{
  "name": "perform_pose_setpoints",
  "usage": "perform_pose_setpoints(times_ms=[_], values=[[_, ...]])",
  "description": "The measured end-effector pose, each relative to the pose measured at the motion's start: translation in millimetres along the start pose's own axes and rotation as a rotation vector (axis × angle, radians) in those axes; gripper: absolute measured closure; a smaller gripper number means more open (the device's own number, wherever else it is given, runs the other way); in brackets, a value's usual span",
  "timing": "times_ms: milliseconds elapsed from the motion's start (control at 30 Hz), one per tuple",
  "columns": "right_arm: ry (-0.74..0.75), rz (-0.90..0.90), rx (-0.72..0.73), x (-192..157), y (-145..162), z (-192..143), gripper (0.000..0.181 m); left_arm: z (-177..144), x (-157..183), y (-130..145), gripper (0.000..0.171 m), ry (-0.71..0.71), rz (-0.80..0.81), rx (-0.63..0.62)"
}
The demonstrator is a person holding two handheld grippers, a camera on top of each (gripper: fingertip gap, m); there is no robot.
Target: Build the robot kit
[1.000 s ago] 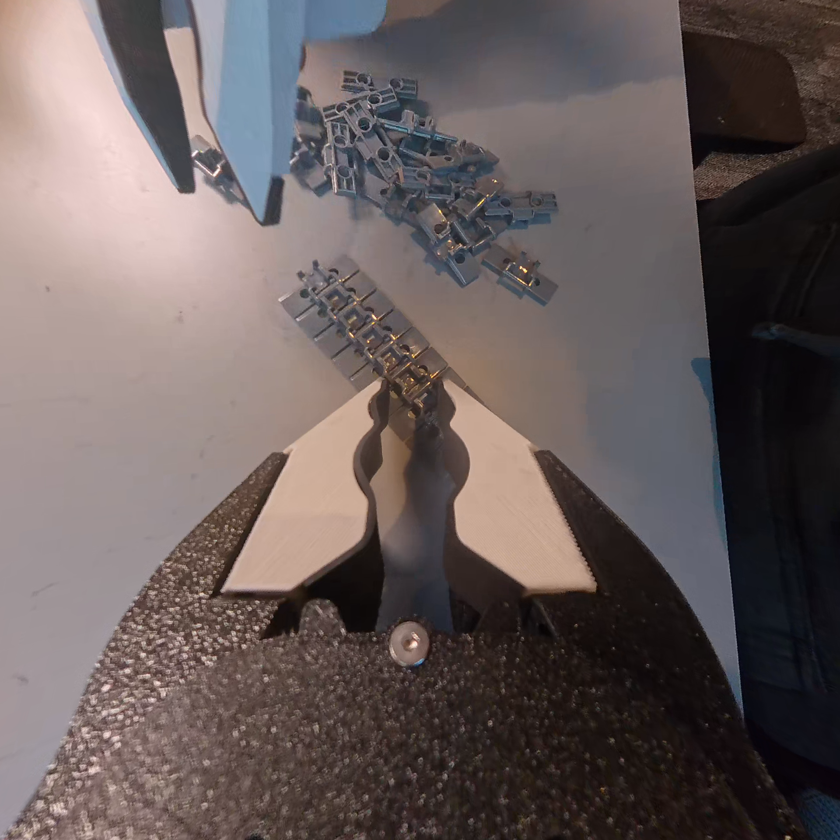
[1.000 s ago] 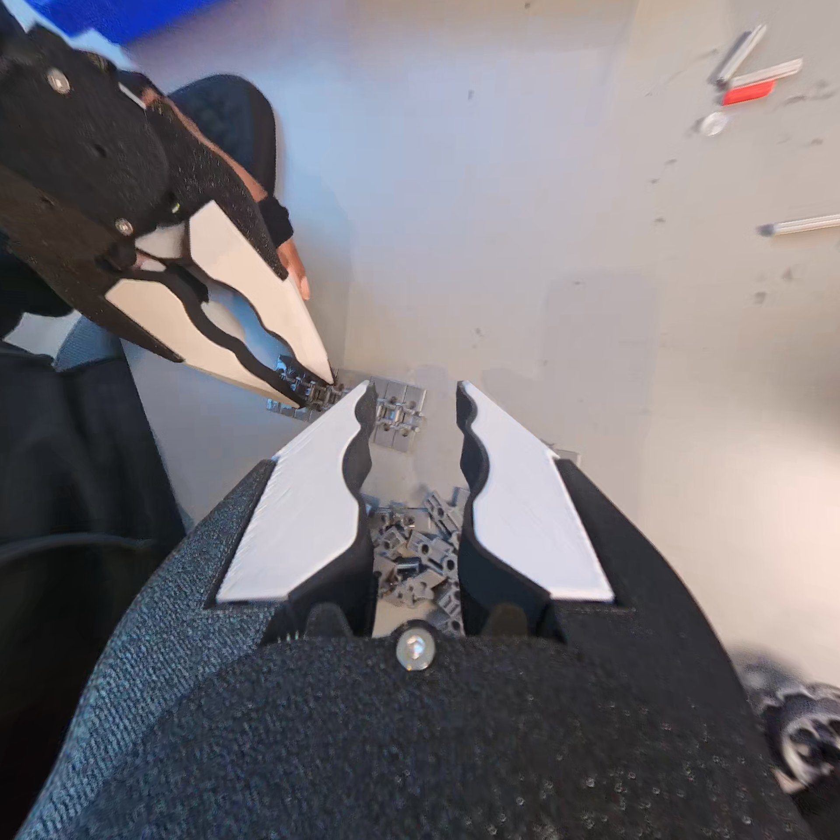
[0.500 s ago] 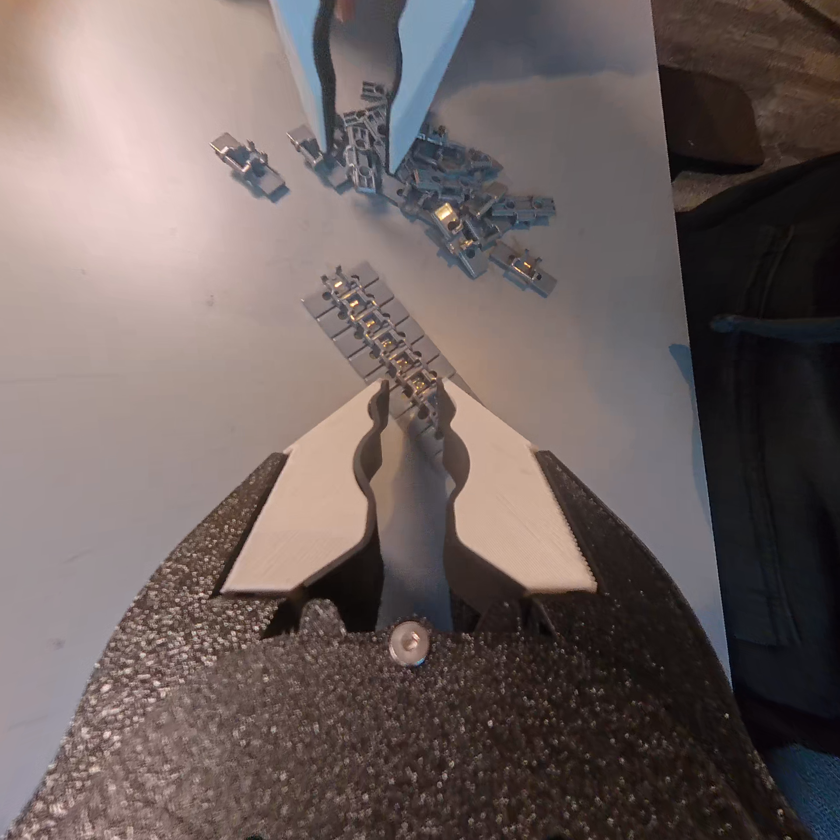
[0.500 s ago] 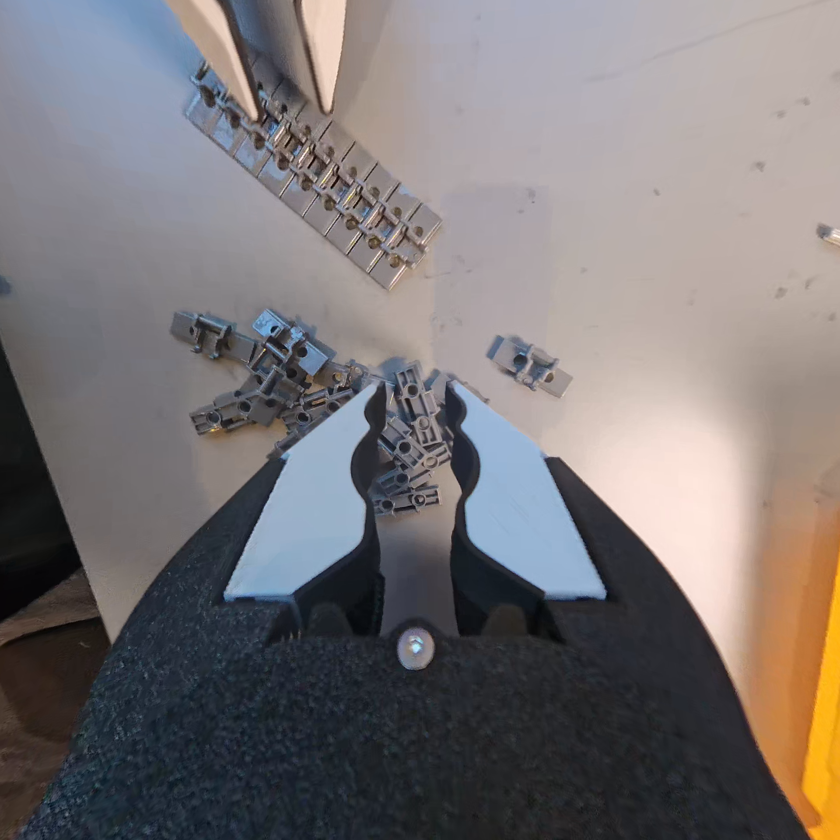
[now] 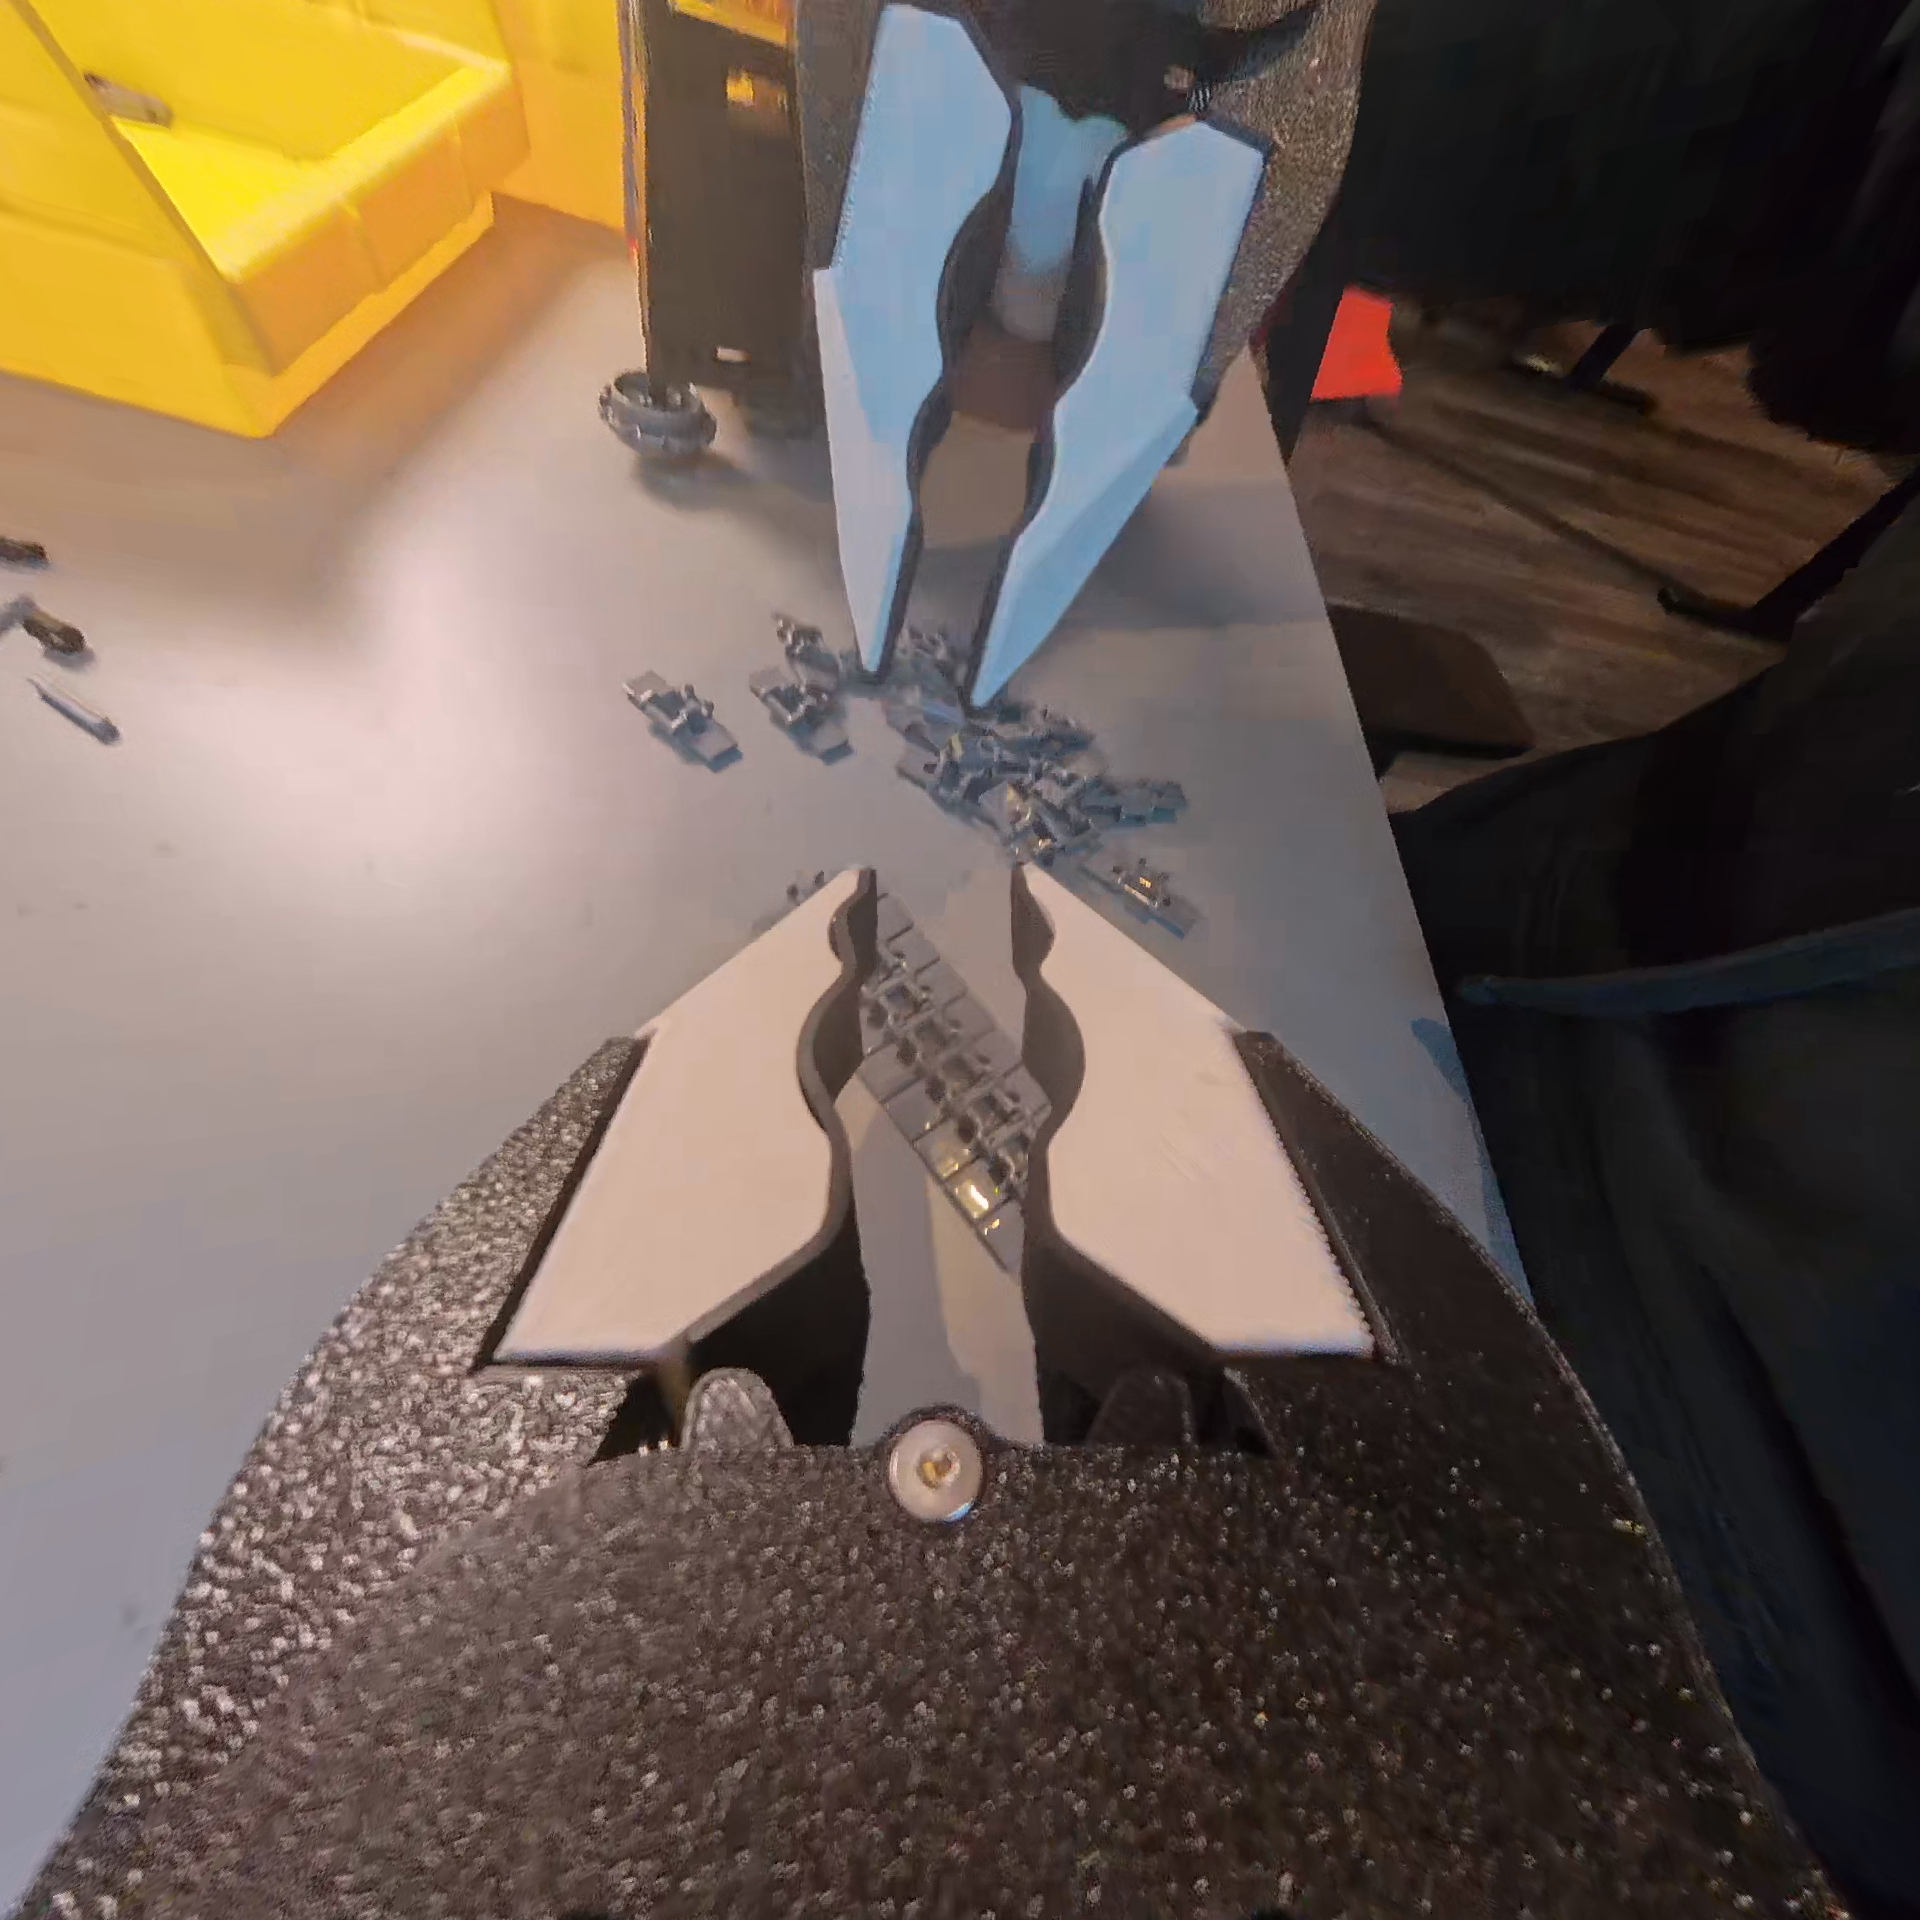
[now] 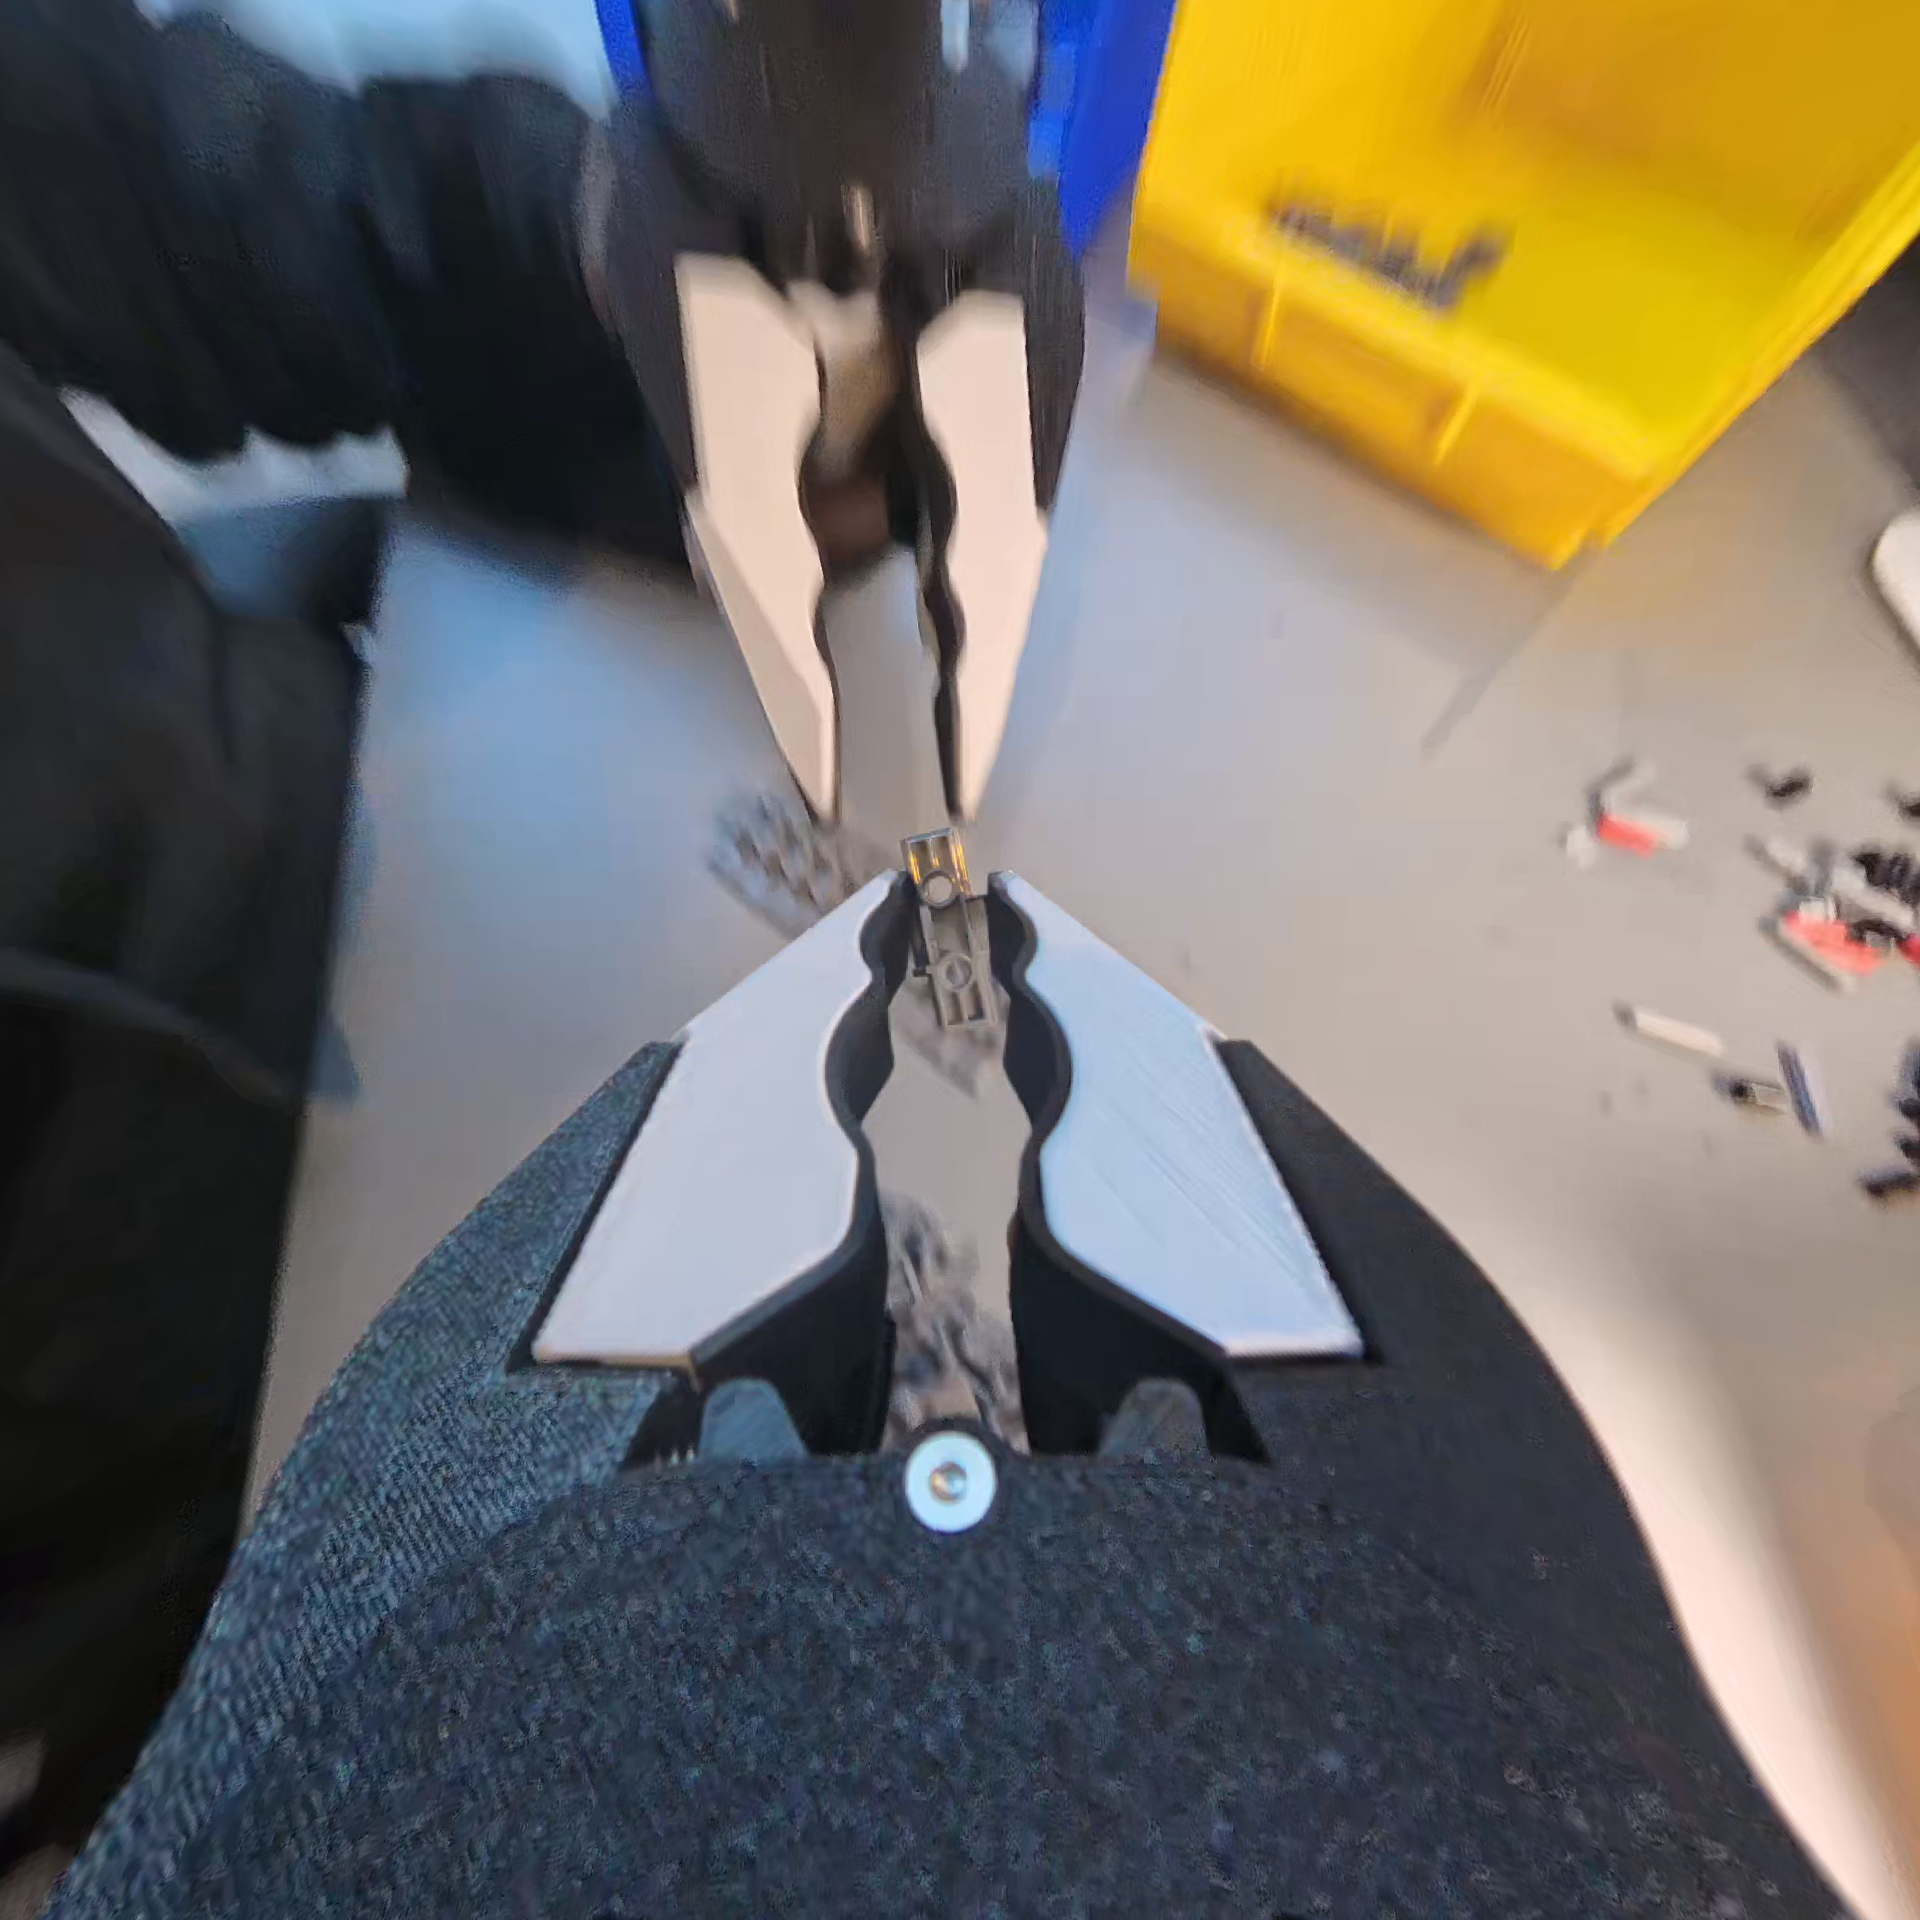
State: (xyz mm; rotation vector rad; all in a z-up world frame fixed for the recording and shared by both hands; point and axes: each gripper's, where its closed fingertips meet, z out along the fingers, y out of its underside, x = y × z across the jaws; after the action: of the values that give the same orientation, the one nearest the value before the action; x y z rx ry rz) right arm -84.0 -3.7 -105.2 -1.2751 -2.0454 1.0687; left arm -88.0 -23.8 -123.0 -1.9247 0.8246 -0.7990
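Note:
A short chain of joined grey track links [image 5: 940,1070] lies on the grey table [image 5: 364,831]. My left gripper [image 5: 935,883] is open and held over the chain, which shows in the gap between its fingers. A pile of loose grey links [image 5: 1018,769] lies just beyond. My right gripper [image 6: 943,883] is shut on one grey link [image 6: 954,966], held lengthwise at its fingertips. In the left wrist view the right gripper [image 5: 930,675] points down with its tips at the pile. The right wrist view is blurred and shows the left gripper [image 6: 896,810] facing it.
Two single links [image 5: 681,717] lie left of the pile. A yellow bin [image 5: 239,208] and a black stand [image 5: 717,208] are at the back, with a small black wheel [image 5: 660,416] nearby. Small red and black parts [image 6: 1839,935] are scattered. The table edge [image 5: 1351,675] runs close on the right.
My left gripper let go of the chain's end, opened and moved forward over it. My right gripper closed on one link from the pile. Both cameras tilted up.

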Motion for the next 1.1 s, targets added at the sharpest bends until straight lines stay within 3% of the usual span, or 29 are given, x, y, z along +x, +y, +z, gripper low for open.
perform_pose_setpoints(times_ms=[167,333,500,633,767,933,1033,1100], values=[[-0.034,0.132,0.452,-12,-63,-6,0.167,-7,17,-33,0.148,0.036,0.063,0.194],[-0.005,0.207,0.625,-7,-69,-6,0.167,-19,14,-48,0.154,-0.046,0.131,0.278],[0.029,0.235,0.667,-3,-59,-5,0.167,-23,7,-48,0.161,-0.081,0.122,0.283],[0.077,0.188,0.643,-1,-52,-8,0.166,-20,4,-43,0.164,-0.157,0.216,0.234],[0.105,0.151,0.607,-1,-47,-11,0.170,-20,-4,-39,0.171,-0.323,0.450,0.160],[0.072,0.158,0.568,-9,-43,-8,0.163,-14,0,-33,0.171,-0.416,0.643,0.090],[0.045,0.250,0.566,-5,-43,-13,0.154,-19,-7,-33,0.171,-0.537,0.780,0.038],[0.024,0.403,0.523,4,-37,-11,0.154,-22,-13,-33,0.171,-0.623,0.875,-0.006]])
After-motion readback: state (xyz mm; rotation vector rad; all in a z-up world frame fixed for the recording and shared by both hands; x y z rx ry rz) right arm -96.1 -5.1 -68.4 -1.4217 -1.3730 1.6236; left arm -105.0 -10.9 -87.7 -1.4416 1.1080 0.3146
